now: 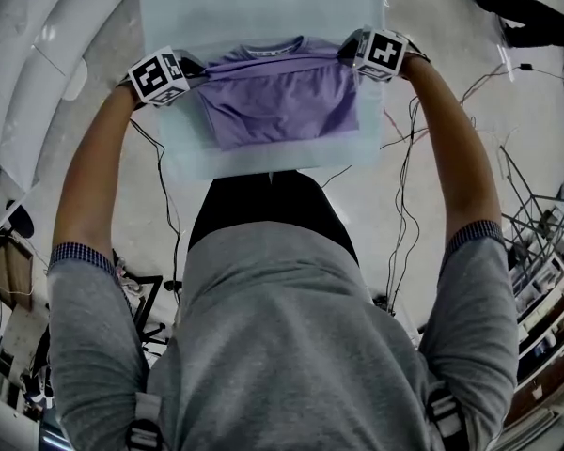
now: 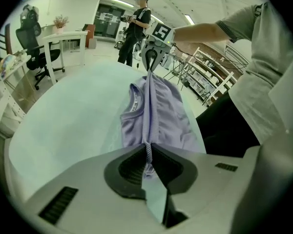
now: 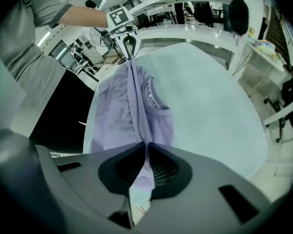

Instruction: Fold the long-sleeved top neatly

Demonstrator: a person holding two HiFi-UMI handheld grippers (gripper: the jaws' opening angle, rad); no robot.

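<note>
The long-sleeved top (image 1: 280, 101) is seen on the near half of the pale surface (image 1: 179, 7), just in front of the person, folded into a compact lilac rectangle. Its ribbed edge is stretched taut in a straight line between the 2 hand-held grippers. The left hand-held gripper (image 1: 201, 68) is pressed almost together, and in its own view the ribbed band is pinched between the jaws (image 2: 147, 152). The right hand-held gripper (image 1: 344, 51) is likewise nearly closed, with the other end of the same band clamped in its jaws (image 3: 147, 154). The neckline, with a printed band inside it, is seen on the far side of the taut edge. Soft wrinkles are seen in the cloth below the edge.
</note>
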